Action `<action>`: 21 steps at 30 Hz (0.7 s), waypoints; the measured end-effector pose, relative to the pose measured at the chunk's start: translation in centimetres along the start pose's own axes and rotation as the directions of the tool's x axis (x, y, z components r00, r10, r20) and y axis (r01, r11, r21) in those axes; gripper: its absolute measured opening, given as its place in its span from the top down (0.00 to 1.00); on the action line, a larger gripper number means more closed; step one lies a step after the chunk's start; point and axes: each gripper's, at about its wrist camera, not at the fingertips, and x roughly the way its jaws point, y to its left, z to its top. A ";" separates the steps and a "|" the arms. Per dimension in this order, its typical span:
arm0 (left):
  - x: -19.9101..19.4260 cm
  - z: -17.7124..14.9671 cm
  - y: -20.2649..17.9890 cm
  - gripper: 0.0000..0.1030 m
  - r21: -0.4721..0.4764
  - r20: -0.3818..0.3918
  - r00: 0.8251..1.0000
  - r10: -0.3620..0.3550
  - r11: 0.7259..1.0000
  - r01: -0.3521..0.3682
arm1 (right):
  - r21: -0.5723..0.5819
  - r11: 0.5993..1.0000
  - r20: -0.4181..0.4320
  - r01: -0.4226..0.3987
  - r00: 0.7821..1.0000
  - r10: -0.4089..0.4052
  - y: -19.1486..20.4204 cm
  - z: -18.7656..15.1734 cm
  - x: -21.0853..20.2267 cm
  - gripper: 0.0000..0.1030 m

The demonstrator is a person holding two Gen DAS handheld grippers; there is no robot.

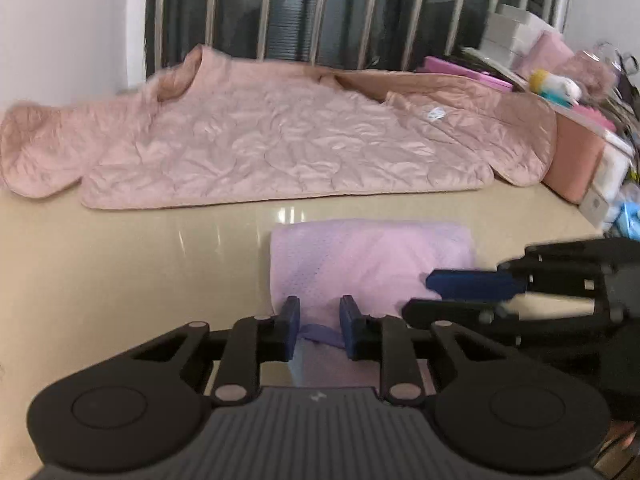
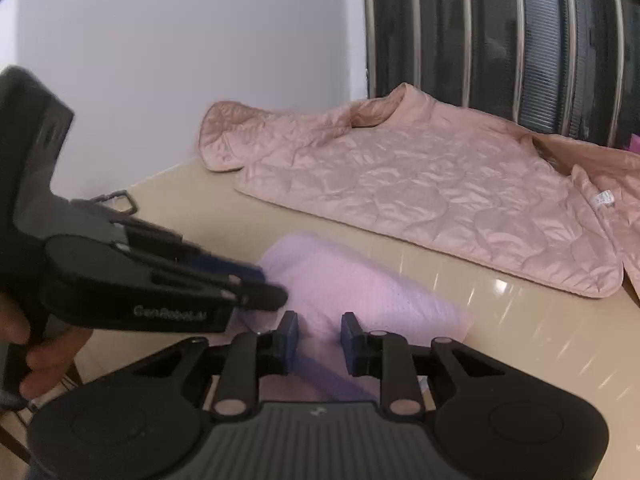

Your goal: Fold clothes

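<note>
Pale lettering runs along the black side of the left gripper (image 2: 262, 280) in the right wrist view, smeared by motion, seemingly "GenRobot.ai"; a small white label (image 2: 604, 199) is sewn on the pink quilted jacket (image 2: 440, 188) near the desk's far edge, its print too small to read.

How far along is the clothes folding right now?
Done: the lilac top lies folded on the table. In hand: nothing; both tongs, left and right, stand open over its near edge. Left: the pink jacket is still spread flat behind.
</note>
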 end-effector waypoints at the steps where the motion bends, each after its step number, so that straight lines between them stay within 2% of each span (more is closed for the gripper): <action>1: -0.6 -0.6 -0.3 0.78 0.029 0.011 1.000 0.013 0.999 -0.013 | 0.004 1.000 0.009 -0.002 1.000 0.002 0.2 -0.4 -0.2 0.77; 4: -1.8 -1.3 -0.7 0.76 0.047 0.009 1.000 0.030 0.998 -0.030 | 0.003 1.000 0.002 -0.004 1.000 0.004 0.9 -1.1 -0.7 0.72; 5: -2.0 -1.5 -0.6 0.67 0.043 0.009 0.999 0.035 0.998 -0.036 | -0.002 1.000 0.000 -0.003 1.000 0.003 1.1 -1.3 -1.0 0.70; 6: -2.5 -1.6 -0.5 0.53 0.025 0.015 0.999 0.050 0.998 -0.051 | -0.001 1.000 -0.003 -0.001 1.000 0.001 1.2 -1.5 -1.2 0.68; 8: -3.5 -1.7 0.2 0.40 -0.027 0.033 0.997 0.069 0.997 -0.068 | 0.021 1.000 0.000 -0.003 1.000 0.003 1.4 -1.7 -2.0 0.66; 10: -4.3 -1.7 1.1 0.34 -0.109 0.037 0.996 0.084 0.991 -0.079 | 0.064 0.998 0.035 -0.004 0.999 0.002 0.9 -2.0 -3.4 0.63; 11: -4.5 -1.7 1.5 0.28 -0.150 0.034 0.995 0.090 0.985 -0.084 | 0.103 0.995 0.065 0.006 0.998 -0.013 0.3 -2.0 -4.0 0.53; 12: -4.6 -1.7 1.9 0.23 -0.215 0.024 0.995 0.099 0.972 -0.092 | 0.148 0.989 0.090 0.023 0.995 -0.037 -0.5 -2.1 -4.3 0.36; 13: -4.7 -1.8 2.2 0.22 -0.263 0.019 0.995 0.102 0.960 -0.093 | 0.188 0.981 0.103 0.040 0.993 -0.061 -1.4 -2.1 -4.4 0.30; 15: -4.4 -2.0 2.7 0.21 -0.335 0.002 0.995 0.099 0.938 -0.092 | 0.243 0.968 0.102 0.060 0.991 -0.088 -3.1 -2.0 -3.8 0.29; 18: -3.2 -2.0 2.0 0.21 -0.319 -0.049 0.991 0.125 0.938 -0.134 | 0.321 0.945 0.090 0.061 0.992 -0.094 -5.3 -1.8 -2.5 0.29; 21: -2.8 -2.1 1.0 0.21 -0.276 -0.037 0.986 0.164 0.946 -0.168 | 0.371 0.925 0.057 0.078 0.993 -0.107 -6.7 -1.4 -0.6 0.29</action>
